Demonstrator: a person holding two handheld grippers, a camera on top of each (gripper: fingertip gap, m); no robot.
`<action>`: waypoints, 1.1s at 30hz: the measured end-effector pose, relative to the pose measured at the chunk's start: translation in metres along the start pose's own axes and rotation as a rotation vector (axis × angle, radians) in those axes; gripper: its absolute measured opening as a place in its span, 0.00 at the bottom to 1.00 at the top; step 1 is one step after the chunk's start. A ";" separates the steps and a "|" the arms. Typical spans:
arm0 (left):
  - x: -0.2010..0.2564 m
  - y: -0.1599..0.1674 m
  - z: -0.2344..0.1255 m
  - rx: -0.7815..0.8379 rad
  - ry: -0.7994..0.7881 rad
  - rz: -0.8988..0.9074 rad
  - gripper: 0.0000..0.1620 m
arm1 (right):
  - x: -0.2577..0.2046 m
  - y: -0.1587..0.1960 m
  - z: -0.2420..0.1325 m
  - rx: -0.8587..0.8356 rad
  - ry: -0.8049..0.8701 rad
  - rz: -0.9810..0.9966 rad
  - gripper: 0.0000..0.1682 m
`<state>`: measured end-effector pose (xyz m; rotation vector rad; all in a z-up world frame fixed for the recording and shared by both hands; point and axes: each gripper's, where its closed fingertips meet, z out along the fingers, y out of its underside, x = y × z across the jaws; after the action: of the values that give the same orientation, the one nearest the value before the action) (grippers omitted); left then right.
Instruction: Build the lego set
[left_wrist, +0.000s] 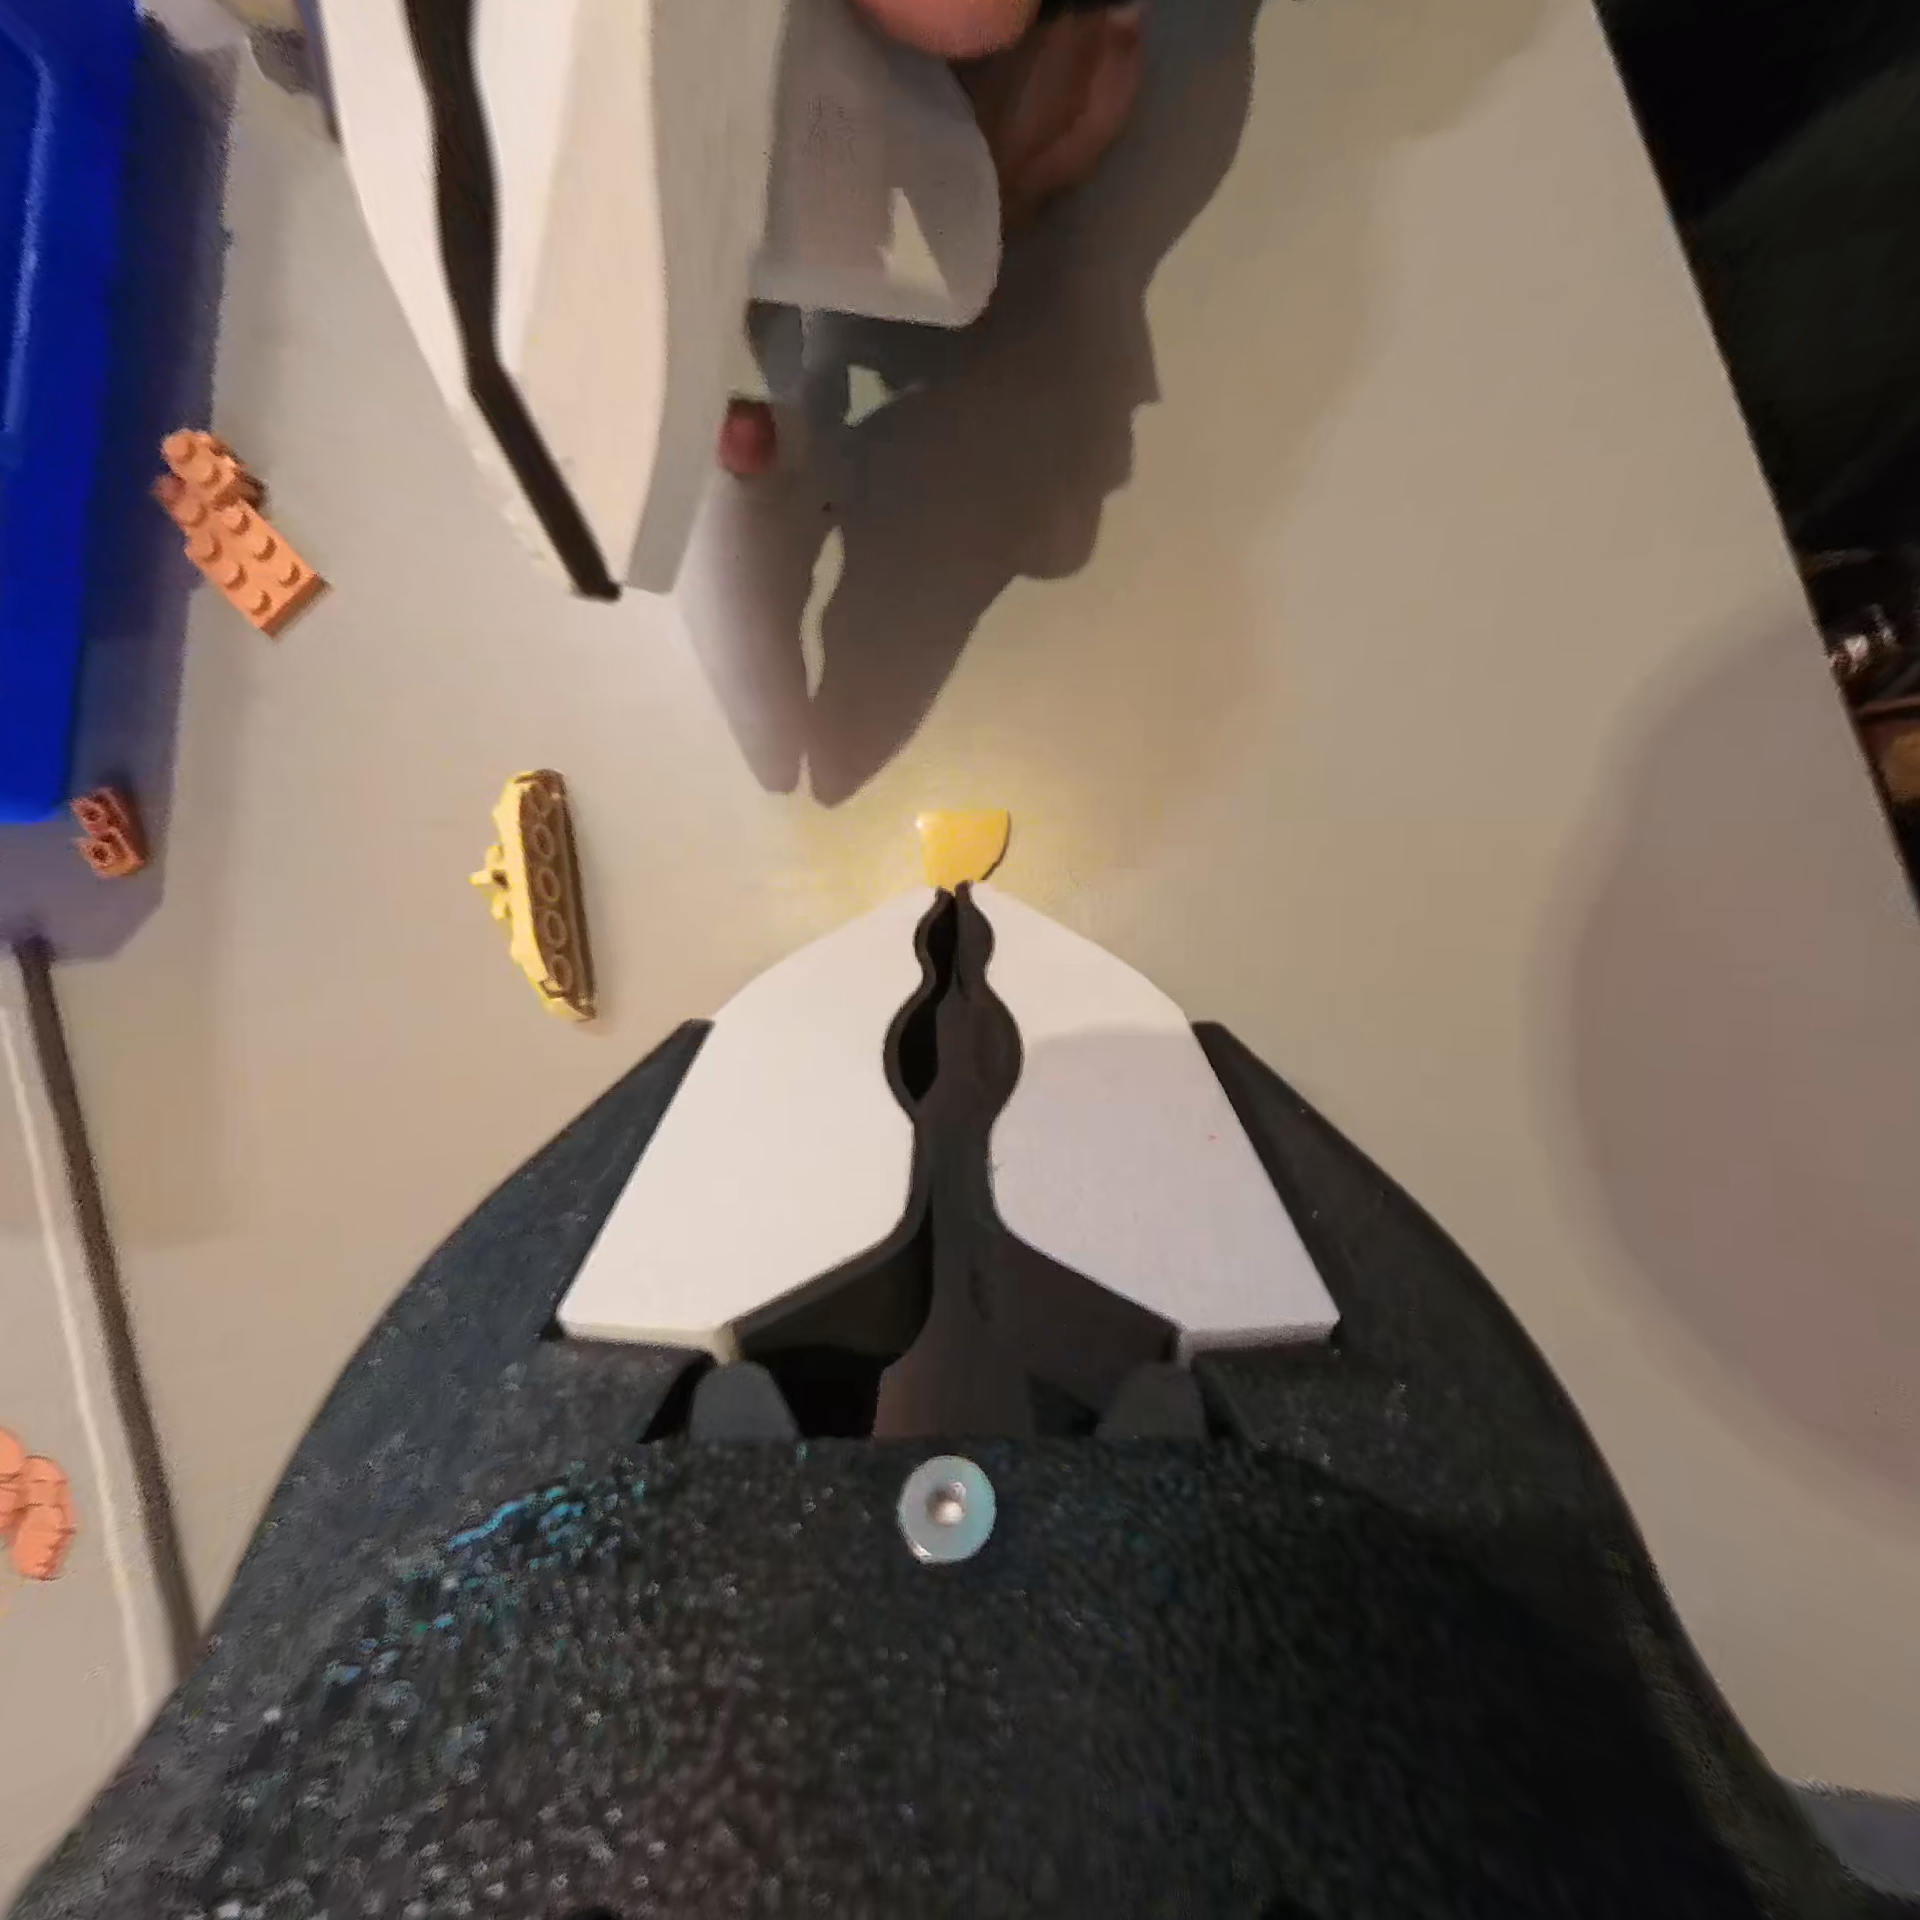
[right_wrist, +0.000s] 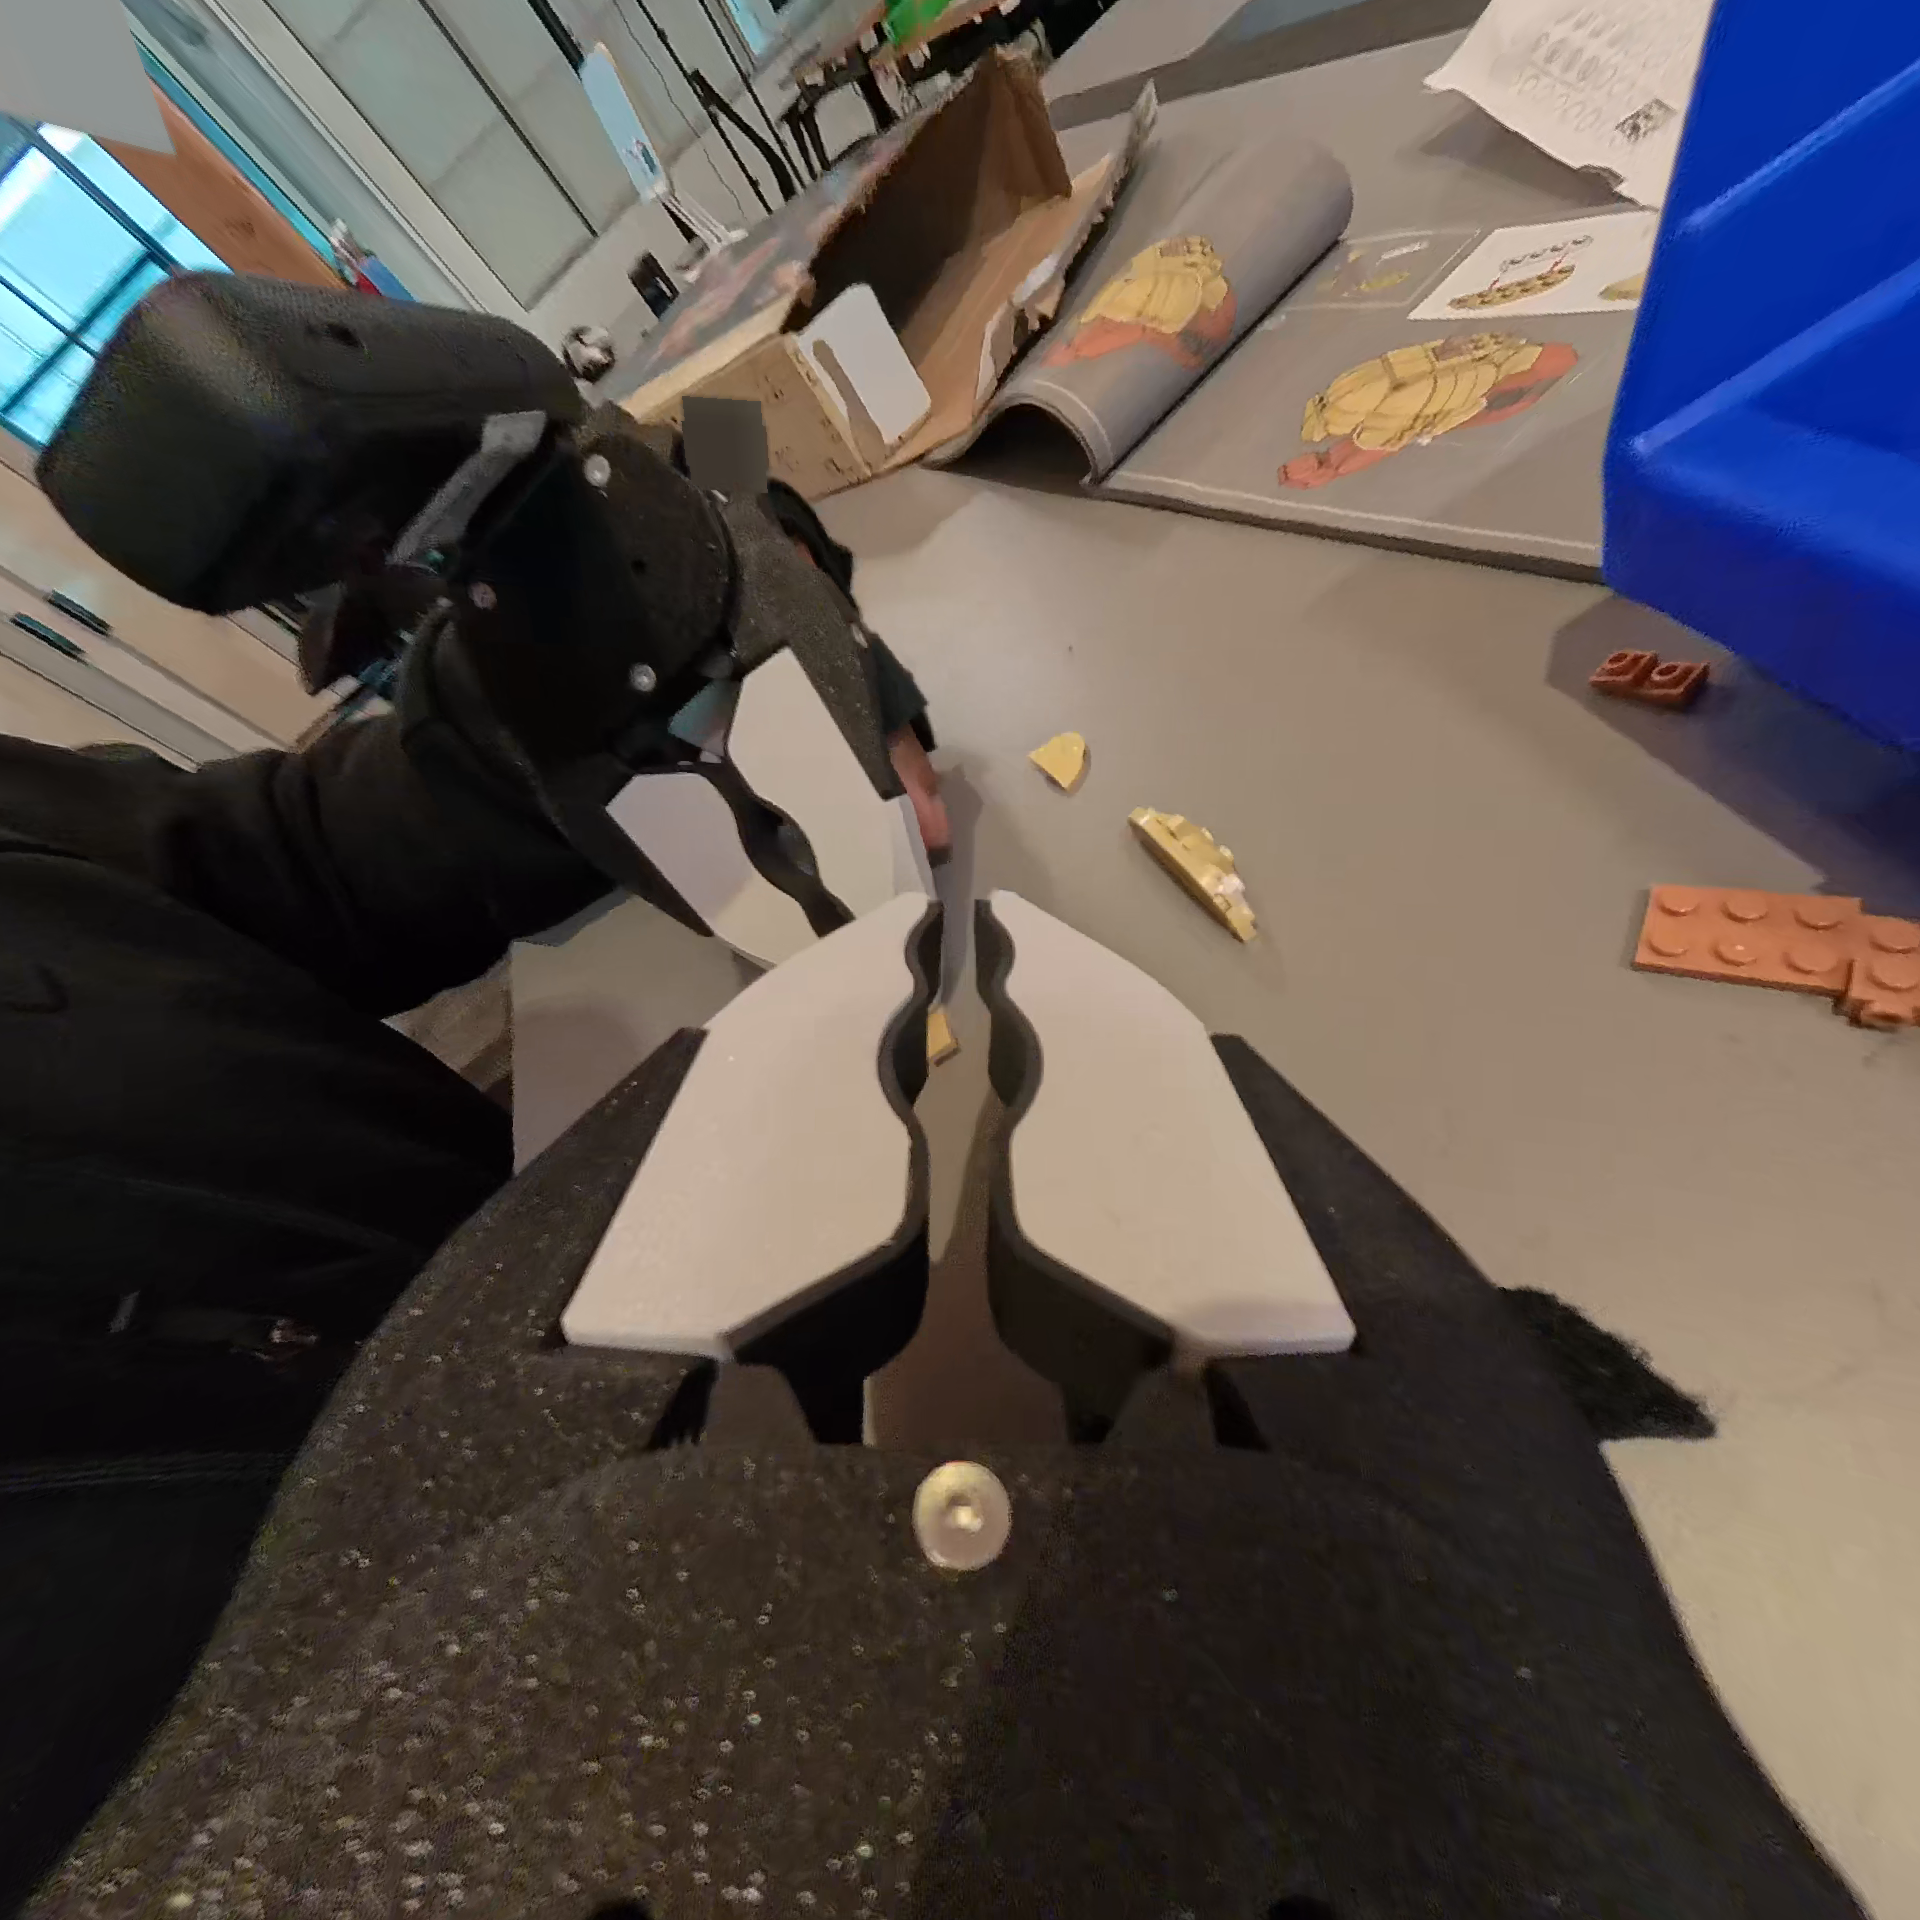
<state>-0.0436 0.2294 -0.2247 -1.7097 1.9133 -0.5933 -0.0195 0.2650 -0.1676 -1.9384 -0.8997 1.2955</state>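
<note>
My left gripper (left_wrist: 956, 896) is shut, and its tips pinch the near edge of a small flat yellow wedge piece (left_wrist: 964, 857) just above the pale table (left_wrist: 1351, 623). In the right wrist view the same piece (right_wrist: 943, 1036) shows through the gap of my right gripper (right_wrist: 958, 904), at the tip of the left gripper's fingers (right_wrist: 675, 842). My right gripper is open a little, with nothing pressed between its pads. Its fingers (left_wrist: 623, 312) hang above and beyond the left tips. A yellow sub-assembly (left_wrist: 540, 894) (right_wrist: 1195, 873) lies on the table nearby.
A second yellow wedge (right_wrist: 1060, 758) lies on the table. Orange plates (left_wrist: 239, 540) (right_wrist: 1766, 956) and a small brown brick (left_wrist: 109, 842) (right_wrist: 1647, 681) lie by the blue bin (left_wrist: 62, 416) (right_wrist: 1766, 364). An open instruction booklet (right_wrist: 1351, 416) and a cardboard box (right_wrist: 935, 260) are farther off. Left tips to right tips: about 7 cm.
</note>
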 end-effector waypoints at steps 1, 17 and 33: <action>0.001 -0.001 0.001 -0.001 -0.005 -0.032 0.00 | 0.000 0.003 0.000 -0.014 0.020 -0.014 0.04; 0.012 -0.007 0.005 -0.040 0.080 -0.060 0.13 | -0.017 0.027 -0.019 -0.062 0.109 -0.129 0.08; 0.035 -0.042 0.010 0.012 0.024 -0.120 0.12 | -0.024 0.038 -0.048 -0.019 0.173 -0.211 0.10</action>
<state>-0.0076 0.1898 -0.2094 -1.8271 1.8294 -0.6718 0.0263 0.2177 -0.1703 -1.8799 -1.0013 0.9859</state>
